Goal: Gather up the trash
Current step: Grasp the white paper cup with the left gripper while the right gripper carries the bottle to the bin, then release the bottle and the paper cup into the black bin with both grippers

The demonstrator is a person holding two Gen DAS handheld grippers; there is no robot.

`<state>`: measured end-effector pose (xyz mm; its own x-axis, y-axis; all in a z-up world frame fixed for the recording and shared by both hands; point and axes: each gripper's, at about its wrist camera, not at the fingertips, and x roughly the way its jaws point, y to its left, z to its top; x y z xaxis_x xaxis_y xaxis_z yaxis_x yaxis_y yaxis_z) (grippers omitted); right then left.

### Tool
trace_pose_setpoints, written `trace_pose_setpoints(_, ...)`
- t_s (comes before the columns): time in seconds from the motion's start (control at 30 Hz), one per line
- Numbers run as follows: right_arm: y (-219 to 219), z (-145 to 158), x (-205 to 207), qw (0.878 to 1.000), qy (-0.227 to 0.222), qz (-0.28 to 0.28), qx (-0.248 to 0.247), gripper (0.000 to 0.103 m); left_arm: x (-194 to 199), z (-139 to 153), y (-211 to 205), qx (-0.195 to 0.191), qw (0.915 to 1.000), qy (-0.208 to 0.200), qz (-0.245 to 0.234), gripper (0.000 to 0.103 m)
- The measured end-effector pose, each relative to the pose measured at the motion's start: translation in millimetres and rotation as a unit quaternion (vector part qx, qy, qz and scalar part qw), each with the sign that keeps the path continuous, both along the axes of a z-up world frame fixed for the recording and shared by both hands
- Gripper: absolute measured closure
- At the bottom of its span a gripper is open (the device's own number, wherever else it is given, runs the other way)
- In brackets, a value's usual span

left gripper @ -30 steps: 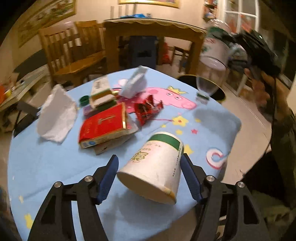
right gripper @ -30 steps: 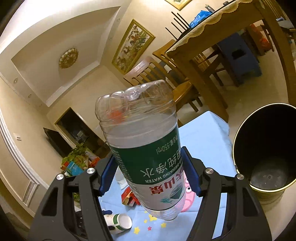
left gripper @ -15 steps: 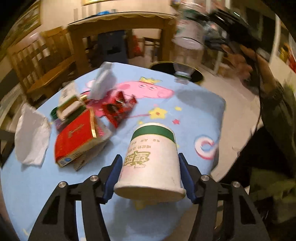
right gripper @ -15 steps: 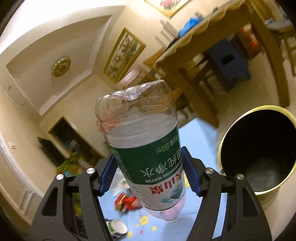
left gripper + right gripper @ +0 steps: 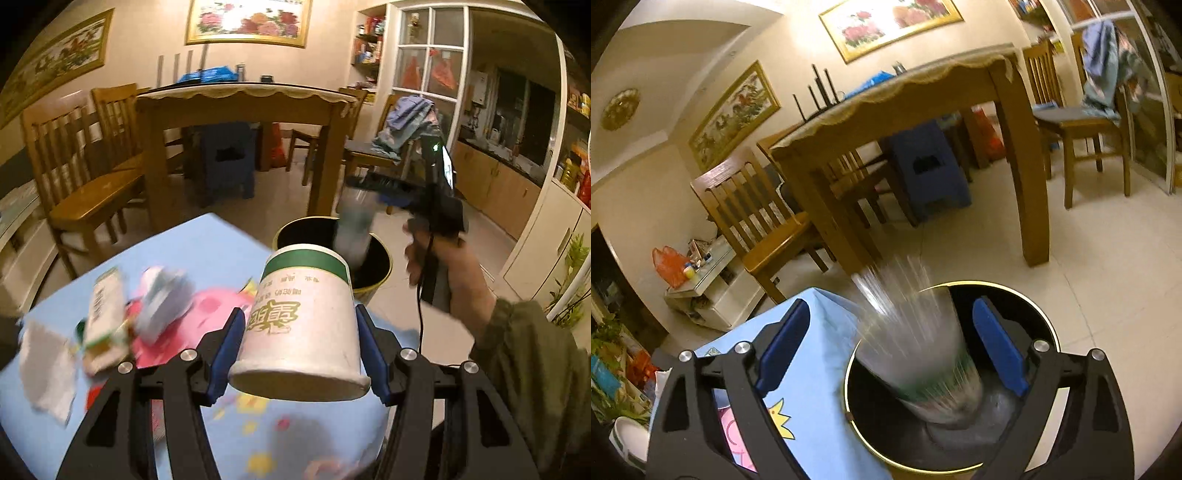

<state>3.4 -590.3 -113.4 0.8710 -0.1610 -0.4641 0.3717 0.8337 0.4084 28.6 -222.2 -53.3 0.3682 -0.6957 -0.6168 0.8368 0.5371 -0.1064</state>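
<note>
Left wrist view, my left gripper (image 5: pixel 299 354): clamped on the white paper cup (image 5: pixel 301 325), blue pads pressed on both its sides; the cup's green-banded end points away from me and its wide rim faces me.
Left wrist view, change: a second ago the cup lay tilted between looser jaws over the table; they closed a little and now grip it, raised above the near edge of the blue tablecloth (image 5: pixel 207 251).
Left wrist view, bin: the black bin with a gold rim (image 5: pixel 373 291) stands on the floor just beyond the cup, off the table's far right corner.
Left wrist view, bottle: the plastic bottle (image 5: pixel 354 229) is a blurred shape over the bin's mouth, below my right gripper (image 5: pixel 373 190), held in my right hand (image 5: pixel 439 266).
Left wrist view, remaining trash: the white tissue (image 5: pixel 48 373) and the cartons (image 5: pixel 105 321) lie blurred at left on the cloth.
Right wrist view, my right gripper (image 5: pixel 892 347): jaws wide apart, just opened; nothing pressed by either pad.
Right wrist view, bottle (image 5: pixel 919 347): streaked with motion, between the jaws but free of them, its lower end inside the bin (image 5: pixel 1049 328).
Right wrist view, change: half a second ago the jaws clamped the bottle upright above the bin; now it is released.
Right wrist view, tablecloth (image 5: pixel 820 354): at near left, touching the bin's rim in this view.
</note>
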Motion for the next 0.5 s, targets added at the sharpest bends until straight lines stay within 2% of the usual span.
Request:
trace_pose_setpoints(0.23, -16.1, 14.7, -34.0, 0.998, -0.039, -0.03, 0.031, 0.014, 26.5, -21.0, -103.7, 0.026, 0.9977, 0.05, -0.038, 0.045)
trace_pose_setpoints(0.37, -45.1, 28.0, -50.2, 0.995, -0.059, -0.055, 0.056, 0.014, 47.9, -40.5, -162.1, 0.057, 0.9953, 0.07, -0.035, 0.045)
trace_pose_setpoints(0.5, -59.5, 31.2, -70.5, 0.992, -0.069, -0.074, 0.068, 0.014, 67.9, -61.4, -217.1, 0.094, 0.9932, 0.066, -0.017, 0.045)
